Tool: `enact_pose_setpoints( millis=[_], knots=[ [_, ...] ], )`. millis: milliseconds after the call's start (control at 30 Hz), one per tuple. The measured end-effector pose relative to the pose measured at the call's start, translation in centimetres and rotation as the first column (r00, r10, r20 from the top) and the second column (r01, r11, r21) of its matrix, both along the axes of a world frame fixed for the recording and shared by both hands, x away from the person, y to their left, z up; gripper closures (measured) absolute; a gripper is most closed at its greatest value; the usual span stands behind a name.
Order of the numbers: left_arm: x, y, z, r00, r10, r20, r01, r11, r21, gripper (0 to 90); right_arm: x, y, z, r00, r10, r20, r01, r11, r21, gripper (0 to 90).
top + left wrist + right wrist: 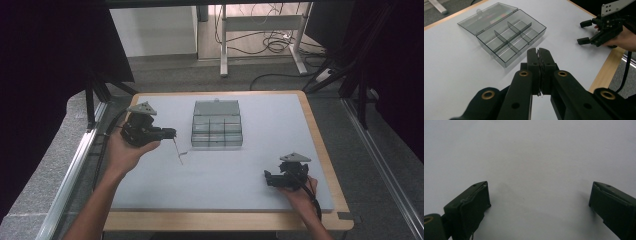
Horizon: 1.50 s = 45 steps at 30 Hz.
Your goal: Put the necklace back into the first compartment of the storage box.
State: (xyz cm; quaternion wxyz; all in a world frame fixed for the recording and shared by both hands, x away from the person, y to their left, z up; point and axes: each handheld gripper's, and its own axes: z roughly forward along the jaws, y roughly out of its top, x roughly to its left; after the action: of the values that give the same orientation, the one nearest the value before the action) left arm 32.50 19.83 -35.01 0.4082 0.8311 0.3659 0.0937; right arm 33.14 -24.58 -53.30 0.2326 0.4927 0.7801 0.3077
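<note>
A clear plastic compartment box point(216, 131) lies mid-table with its lid point(216, 107) folded back; the compartments point(509, 37) look empty. My left gripper point(173, 133) is held just left of the box, above the table, jaws pointing at it. Its jaws point(539, 51) are pressed together on a thin grey strip point(178, 151) that hangs down from them towards the table. My right gripper point(267, 179) rests near the table's front right, held by a hand, and is open point(539, 192) with nothing but bare white table between its jaws. It also appears in the left gripper view point(582, 32).
The white tabletop point(260, 150) has a wooden rim point(320, 145). Metal rails point(75, 160) run along both sides. A desk frame and cables point(265, 40) stand on the floor beyond the far edge.
</note>
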Motion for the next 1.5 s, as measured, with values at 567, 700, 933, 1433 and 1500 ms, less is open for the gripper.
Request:
enact_pose_setpoints(
  millis=[567, 700, 933, 1433, 1500],
  knots=[
    [1.9, -0.9, 1.1, 1.0, 0.007, -0.002, -0.007, 0.9999, 0.01, 89.1, 0.0, 0.0, 0.0, 1.0, 0.001, 0.0, -0.001, 1.0, 0.001, 2.8],
    [2.3, -1.0, 1.4, 1.0, 0.008, 0.0, -0.008, 0.9999, 0.011, 89.1, 0.0, 0.0, 0.0, 1.0, 0.001, 0.0, -0.001, 1.0, 0.001, 2.8],
    [3.1, -1.1, 2.0, 0.9998, 0.021, 0.004, -0.021, 0.9998, 0.005, 89.1, 0.0, 0.0, 0.0, 1.0, 0.0, -0.001, 0.0, 1.0, 0.003, 2.8],
    [5.0, -1.7, 2.8, 0.9996, 0.027, 0.003, -0.027, 0.9995, 0.016, 89.1, 0.0, 0.0, 0.0, 1.0, 0.002, -0.001, -0.002, 1.0, 0.003, 2.8],
    [5.3, -1.8, 3.0, 0.9995, 0.033, 0.0, -0.033, 0.9993, 0.016, 89.1, 0.0, 0.0, 0.0, 1.0, 0.003, 0.0, -0.003, 1.0, 0.003, 2.8]
  ],
)
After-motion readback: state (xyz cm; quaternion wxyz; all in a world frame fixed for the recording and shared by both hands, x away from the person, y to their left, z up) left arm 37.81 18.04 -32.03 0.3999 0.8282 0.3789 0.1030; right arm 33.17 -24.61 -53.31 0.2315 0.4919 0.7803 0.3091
